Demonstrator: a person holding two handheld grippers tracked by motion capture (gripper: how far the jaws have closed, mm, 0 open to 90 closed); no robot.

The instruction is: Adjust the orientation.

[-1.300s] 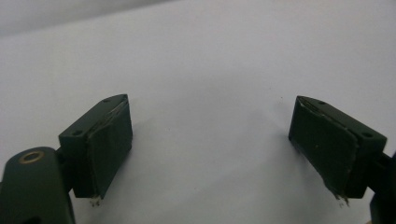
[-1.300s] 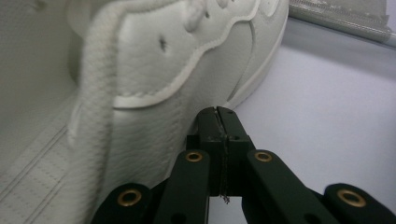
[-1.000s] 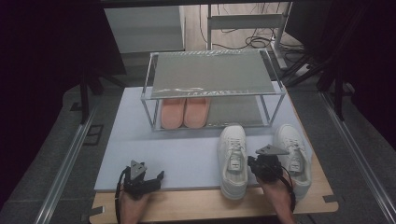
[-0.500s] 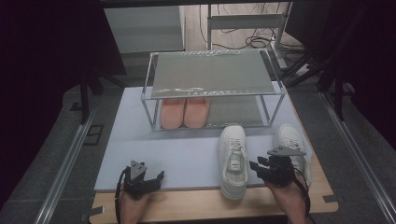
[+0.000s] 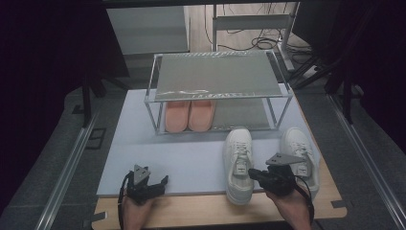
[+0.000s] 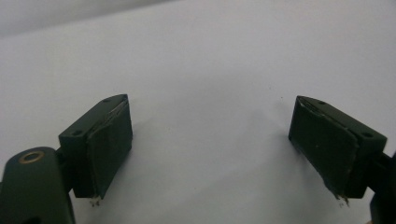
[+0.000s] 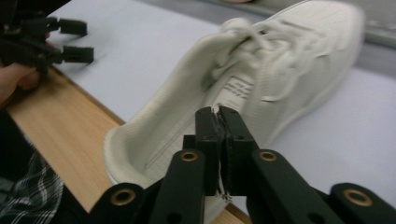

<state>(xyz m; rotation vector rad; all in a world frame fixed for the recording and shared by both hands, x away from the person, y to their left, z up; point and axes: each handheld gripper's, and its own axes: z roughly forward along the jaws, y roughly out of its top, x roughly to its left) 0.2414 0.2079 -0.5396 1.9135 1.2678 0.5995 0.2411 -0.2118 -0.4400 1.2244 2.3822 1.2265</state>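
**Right jaws snap shut at the collar of the nearer sneaker**

At the front left corner of the desk (image 5: 201, 211), the left gripper (image 5: 164, 182) sits where it sat a second ago, low over the pale mat (image 5: 182, 153). Its jaws stand wide apart with nothing but bare mat between them.

Further back, about mid-desk, the shoe rack (image 5: 220, 97) is unchanged. A pink pair (image 5: 189, 115) fills the left half of its lower shelf, and the right half of that shelf is free.

In front of the rack's right half lies the left sneaker (image 5: 238, 163), toe toward the rack and heel reaching the wooden front edge. This is where the change is. The right gripper (image 5: 251, 173) was between the two white shoes a second ago and swung out over the right-hand one. It has now come back against the left sneaker's heel side. Its jaws have just been closing and now stand pressed together at the shoe's collar (image 7: 218, 112). No thick part of the shoe shows between the pads, and whether they have caught a thin edge of the lining cannot be told. The sneaker looks blurred in the right gripper view, so it may be getting nudged.

The right sneaker (image 5: 299, 148) lies near the desk's right edge, untouched.

As I read it, this is a grab at the collar to carry the sneaker to the free shelf space. If the pinch missed, the jaws must reopen and straddle the collar wall.
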